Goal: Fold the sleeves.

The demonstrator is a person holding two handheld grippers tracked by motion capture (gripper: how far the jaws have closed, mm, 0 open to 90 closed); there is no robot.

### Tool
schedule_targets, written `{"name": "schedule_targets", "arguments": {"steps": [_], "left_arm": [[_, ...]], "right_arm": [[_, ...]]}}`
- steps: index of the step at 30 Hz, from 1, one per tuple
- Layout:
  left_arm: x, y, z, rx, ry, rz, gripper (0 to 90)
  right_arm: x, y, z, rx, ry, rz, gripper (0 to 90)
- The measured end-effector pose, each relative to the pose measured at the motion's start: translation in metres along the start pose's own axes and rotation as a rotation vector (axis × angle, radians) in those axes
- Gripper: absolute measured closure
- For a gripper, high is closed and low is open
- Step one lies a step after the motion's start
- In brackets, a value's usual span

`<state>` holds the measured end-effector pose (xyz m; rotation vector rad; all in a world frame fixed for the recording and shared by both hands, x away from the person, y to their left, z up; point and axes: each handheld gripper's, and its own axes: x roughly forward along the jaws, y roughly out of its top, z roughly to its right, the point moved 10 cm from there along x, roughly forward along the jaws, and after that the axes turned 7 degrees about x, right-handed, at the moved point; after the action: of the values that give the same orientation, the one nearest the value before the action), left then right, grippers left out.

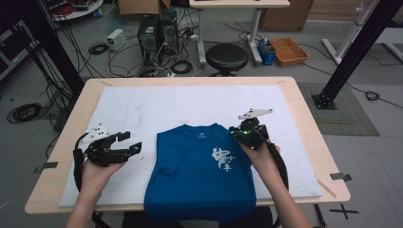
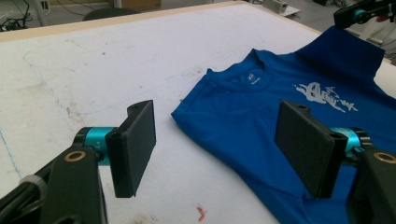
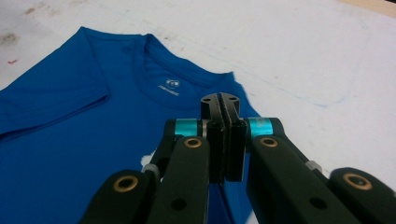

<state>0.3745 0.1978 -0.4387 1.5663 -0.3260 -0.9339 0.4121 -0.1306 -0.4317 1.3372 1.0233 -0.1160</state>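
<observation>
Evidently a fold of the blue T-shirt (image 1: pixel 202 173) is under way: it lies on the white mat (image 1: pixel 142 107) of the worktop (image 1: pixel 304 109), hem hanging off the near edge. The right tool (image 3: pixel 219 103) is pressed together, seemingly pinching its sleeve; whether cloth sits between the pads I cannot tell. The left tool (image 1: pixel 129 142) waits apart, beside the shirt. Next, I judge, comes carrying that sleeve inward.

White mat (image 1: pixel 142 102) on wooden table (image 1: pixel 304 123) under both grippers; beyond them, black stool (image 1: pixel 226 57), orange tray (image 1: pixel 288 50), computer towers (image 1: pixel 157 31), floor cables (image 1: pixel 23 112).
</observation>
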Motion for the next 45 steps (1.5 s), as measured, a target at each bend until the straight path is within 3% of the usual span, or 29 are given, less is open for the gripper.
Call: {"name": "schedule_targets", "arguments": {"steps": [8, 13, 23, 27, 32, 39, 42, 45], "left_arm": [[0.005, -0.003, 0.003, 0.005, -0.013, -0.017, 29.3], [0.005, 0.000, 0.004, 0.003, -0.017, 0.000, 29.3], [0.007, 0.002, 0.009, 0.012, -0.041, 0.022, 29.6], [0.010, 0.002, 0.012, 0.038, -0.045, 0.010, 31.7], [0.017, 0.007, 0.015, 0.058, -0.053, 0.013, 31.7], [0.026, 0.016, 0.022, 0.120, -0.061, 0.017, 31.7], [0.038, 0.026, 0.029, 0.129, -0.108, 0.058, 31.9], [0.047, 0.031, 0.035, 0.166, -0.118, 0.075, 31.9]], "right_arm": [[0.031, -0.003, -0.028, -0.055, 0.014, -0.043, 88.2], [0.027, 0.001, -0.029, -0.055, 0.048, -0.011, 77.9], [-0.004, 0.002, 0.011, 0.025, 0.077, 0.089, 69.9], [-0.012, -0.001, 0.026, 0.042, 0.078, 0.119, 66.4], [-0.019, -0.006, 0.038, 0.047, 0.091, 0.131, 60.9], [-0.028, -0.012, 0.048, 0.042, 0.114, 0.148, 47.6], [-0.030, -0.014, 0.056, 0.069, 0.116, 0.153, 41.4], [-0.031, -0.017, 0.062, 0.068, 0.122, 0.159, 39.8]]}}
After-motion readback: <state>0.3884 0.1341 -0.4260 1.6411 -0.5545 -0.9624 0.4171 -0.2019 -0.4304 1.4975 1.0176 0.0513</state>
